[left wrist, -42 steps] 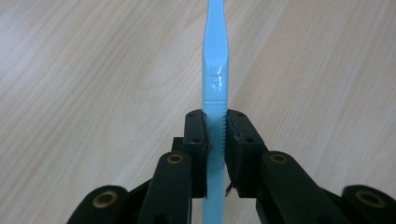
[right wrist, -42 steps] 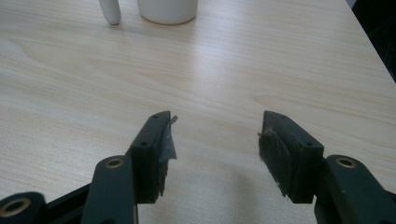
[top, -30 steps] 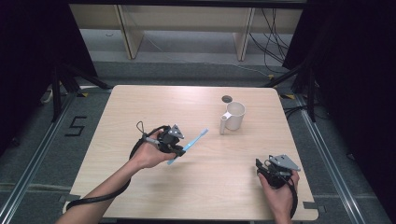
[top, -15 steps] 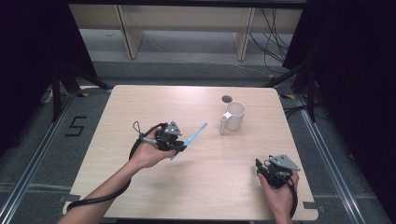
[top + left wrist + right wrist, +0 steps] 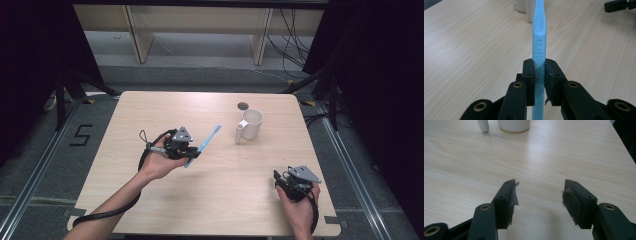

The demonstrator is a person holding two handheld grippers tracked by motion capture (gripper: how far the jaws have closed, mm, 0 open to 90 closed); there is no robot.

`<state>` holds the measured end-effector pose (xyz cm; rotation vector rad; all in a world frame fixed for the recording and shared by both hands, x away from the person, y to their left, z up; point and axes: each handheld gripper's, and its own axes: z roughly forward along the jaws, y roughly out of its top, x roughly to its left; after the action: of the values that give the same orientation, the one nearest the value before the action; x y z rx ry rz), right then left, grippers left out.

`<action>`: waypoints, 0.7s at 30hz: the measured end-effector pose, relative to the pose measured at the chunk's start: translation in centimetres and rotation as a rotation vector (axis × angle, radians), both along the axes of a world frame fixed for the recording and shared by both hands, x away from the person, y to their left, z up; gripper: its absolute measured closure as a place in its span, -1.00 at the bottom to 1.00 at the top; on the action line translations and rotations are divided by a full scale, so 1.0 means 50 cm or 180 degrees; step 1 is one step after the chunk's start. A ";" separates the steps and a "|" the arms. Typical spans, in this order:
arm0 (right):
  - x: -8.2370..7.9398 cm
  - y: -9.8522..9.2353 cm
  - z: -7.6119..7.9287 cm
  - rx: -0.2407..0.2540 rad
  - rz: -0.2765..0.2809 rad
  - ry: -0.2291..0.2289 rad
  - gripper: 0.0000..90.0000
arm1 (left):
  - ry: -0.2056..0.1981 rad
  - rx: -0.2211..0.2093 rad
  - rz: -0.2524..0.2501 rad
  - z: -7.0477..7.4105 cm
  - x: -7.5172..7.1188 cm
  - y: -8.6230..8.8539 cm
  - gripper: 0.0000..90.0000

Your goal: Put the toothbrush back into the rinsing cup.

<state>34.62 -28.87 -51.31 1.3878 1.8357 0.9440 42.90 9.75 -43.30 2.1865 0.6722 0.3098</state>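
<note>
Pale-blue plastic formed the toothbrush, which was clamped in the left gripper over the left-centre of the wooden table. In the high view the brush ran up and to the right from the jaws, its head end pointing toward the white mug. Whether the brush cleared the tabletop or grazed it could not be told from that view. The left hand held the gripper from below and to the left, with the black cable looping beside the wrist.

In the left gripper view, the two black jaws stood narrow, their pads pressed on the ribbed handle of the toothbrush from both sides. The handle rose straight up the picture between them, and the base of the mug stood beyond its far end.

Farther right in the high view, the mug stood upright near the far edge, its handle turned toward the left front, just in front of a round hole in the tabletop.

At the right front corner, the right hand held the right gripper, well apart from mug and brush. In the right gripper view, the right gripper had its jaws spread wide over bare wood, nothing between them, with the mug at the top edge.
</note>
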 end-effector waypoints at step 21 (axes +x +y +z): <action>0.000 0.005 -0.001 0.0042 0.0022 0.0060 -0.01 | -0.0261 -0.0461 0.0145 0.014 0.008 0.004 0.75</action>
<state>34.64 -28.63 -51.37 1.4038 1.8524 0.9510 43.28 9.95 -42.62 2.0123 0.6783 0.3614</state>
